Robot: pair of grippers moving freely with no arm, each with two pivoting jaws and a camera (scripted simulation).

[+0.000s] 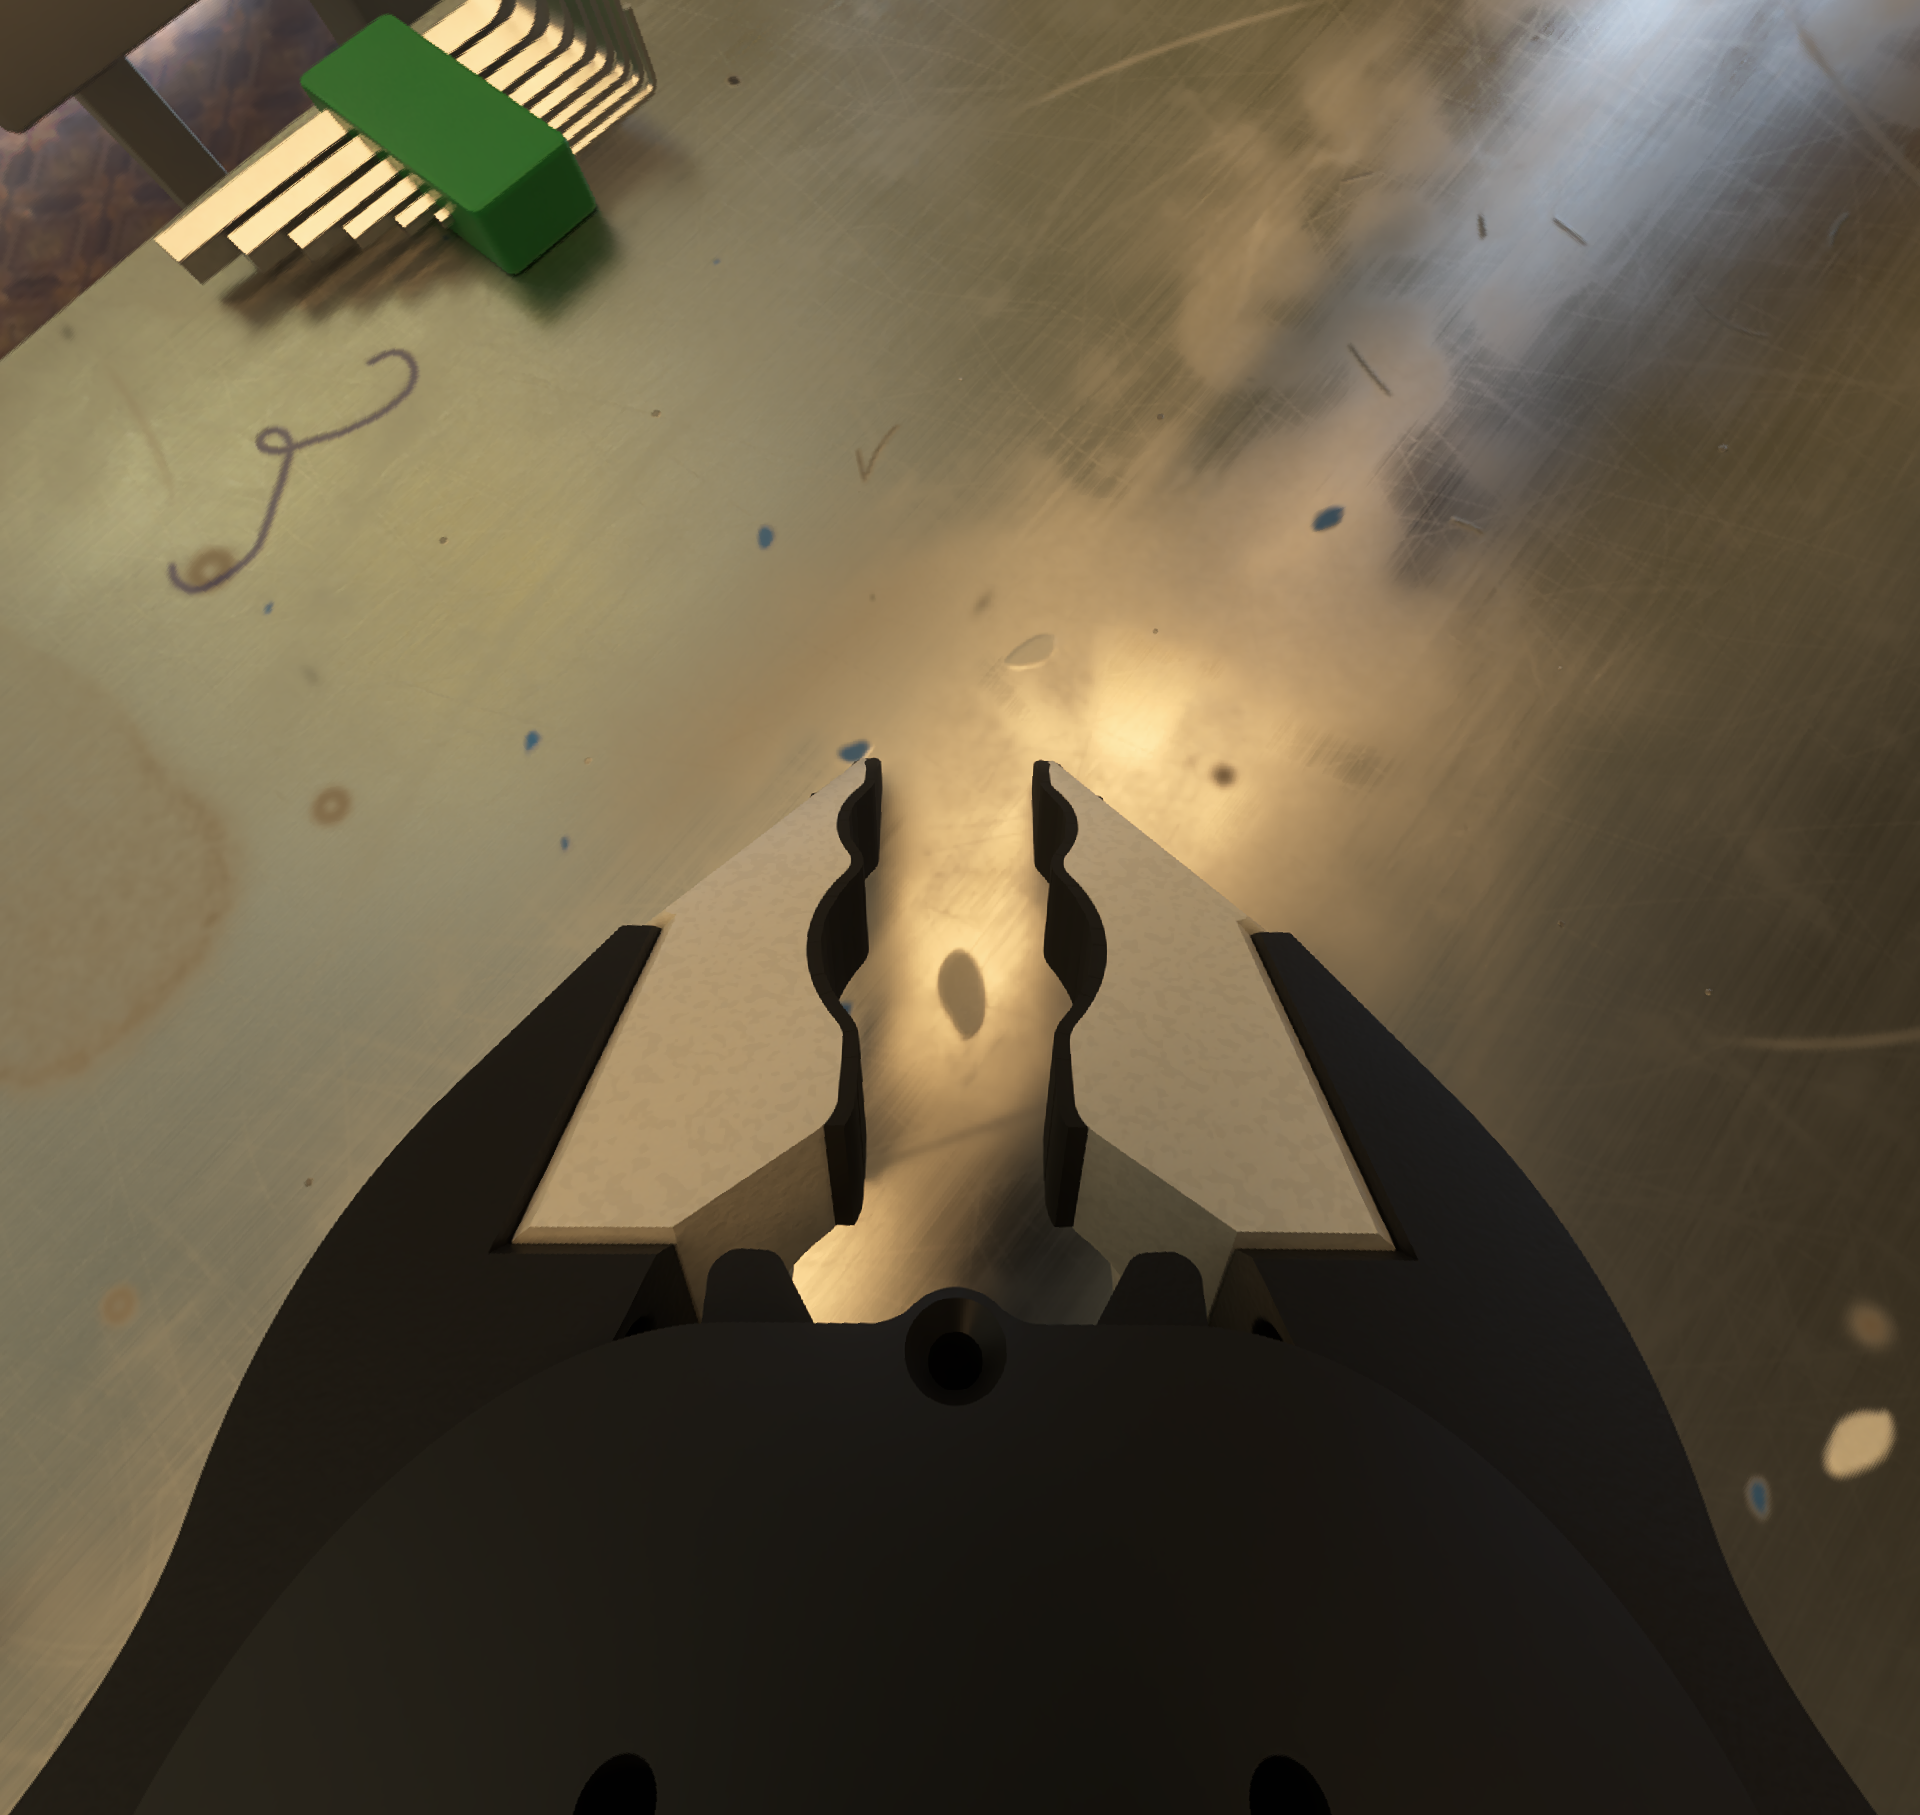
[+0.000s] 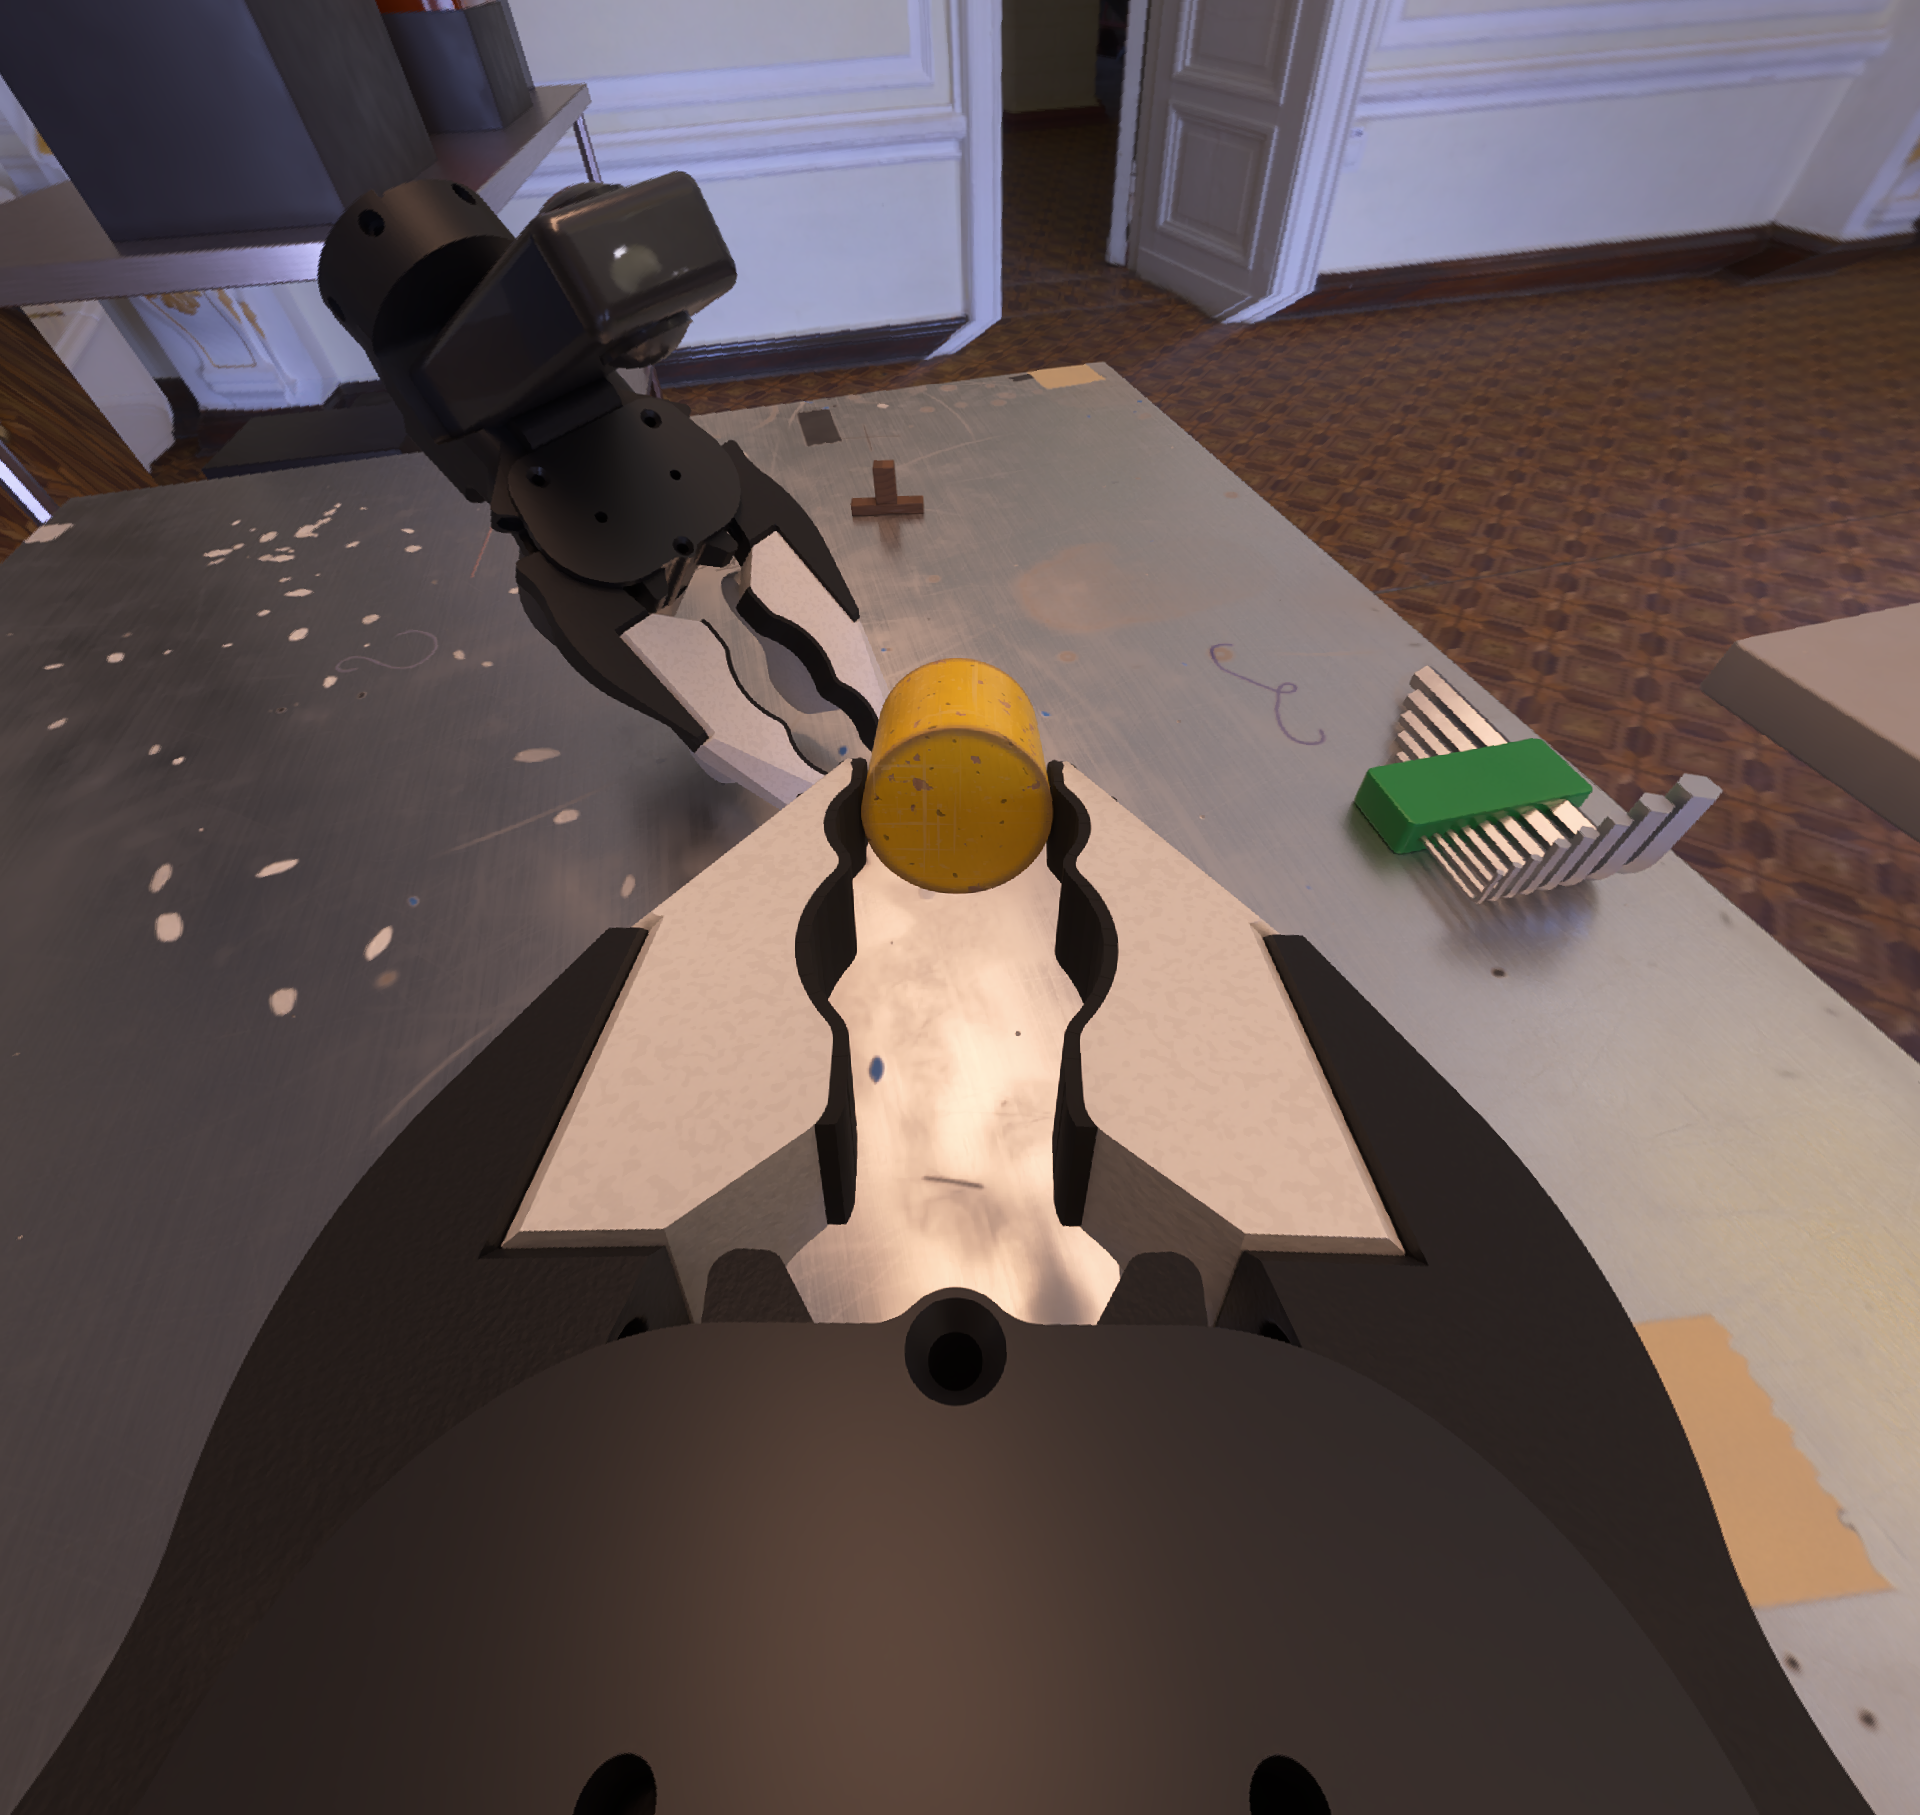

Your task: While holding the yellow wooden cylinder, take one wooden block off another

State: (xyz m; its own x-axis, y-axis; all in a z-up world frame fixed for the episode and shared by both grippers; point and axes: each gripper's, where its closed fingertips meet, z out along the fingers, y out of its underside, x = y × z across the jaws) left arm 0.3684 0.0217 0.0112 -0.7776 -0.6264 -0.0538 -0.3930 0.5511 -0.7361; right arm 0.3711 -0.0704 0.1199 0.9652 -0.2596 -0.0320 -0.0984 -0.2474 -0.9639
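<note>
Scratched grey metal makes up the surface (image 2: 1299, 1090), flecked with pale paint spots towards its left edge and carrying a tan paper patch (image 2: 1756, 1474) near its right edge; beyond it lie a patterned brown floor, white panelled walls and an open door.

The right claw (image 2: 954, 778) is clenched on the yellow wooden cylinder (image 2: 951, 789), which lies on its side between the fingertips with one flat, speckled end facing the camera and is held above the surface.

The left claw (image 1: 956, 778) is released: its jaws stand apart with nothing between them, and only bare metal shows in the gap. In the right wrist view this same claw (image 2: 821, 763) slants down towards the middle of the surface, its tips just beside the cylinder on the cylinder's left.

Near the right edge a green wooden block (image 2: 1475, 791) lies across a fan of stepped, angled metal strips (image 2: 1558, 846), its near end reaching down to the surface. In the left wrist view the green block (image 1: 457, 144) and the strips (image 1: 540, 30) sit by the surface's edge.

Towards the far edge two small brown wooden blocks (image 2: 886, 501) stand together, one upright on another that lies flat, well apart from both claws.
</note>
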